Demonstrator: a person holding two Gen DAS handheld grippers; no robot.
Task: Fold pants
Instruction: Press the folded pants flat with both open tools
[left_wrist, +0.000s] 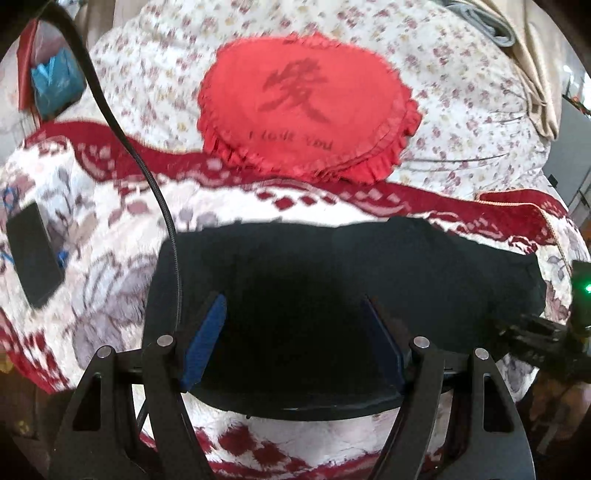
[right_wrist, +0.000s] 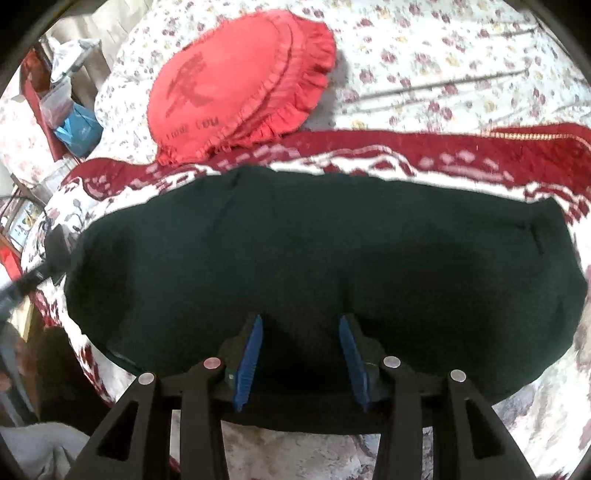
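Note:
The dark pants (left_wrist: 369, 266) lie as a long folded band across a red-and-white patterned blanket (left_wrist: 110, 258) on a bed. My left gripper (left_wrist: 294, 301) hovers over their left end, its blue pads wide apart and only flat cloth under them. My right gripper (right_wrist: 301, 319) stands over the near edge of the pants (right_wrist: 317, 240) about midway along. Its blue pads are parted with a clear gap and nothing is pinched. At the right edge of the left wrist view, the right gripper's black body (left_wrist: 546, 332) rests near the pants' right end.
A red frilled round cushion (left_wrist: 306, 107) (right_wrist: 236, 85) lies behind the pants on a floral quilt (right_wrist: 461, 66). A black phone (left_wrist: 33, 258) sits on the blanket at the left. A black cable (left_wrist: 147, 177) hangs across the left wrist view. A blue bag (right_wrist: 77, 125) stands beside the bed.

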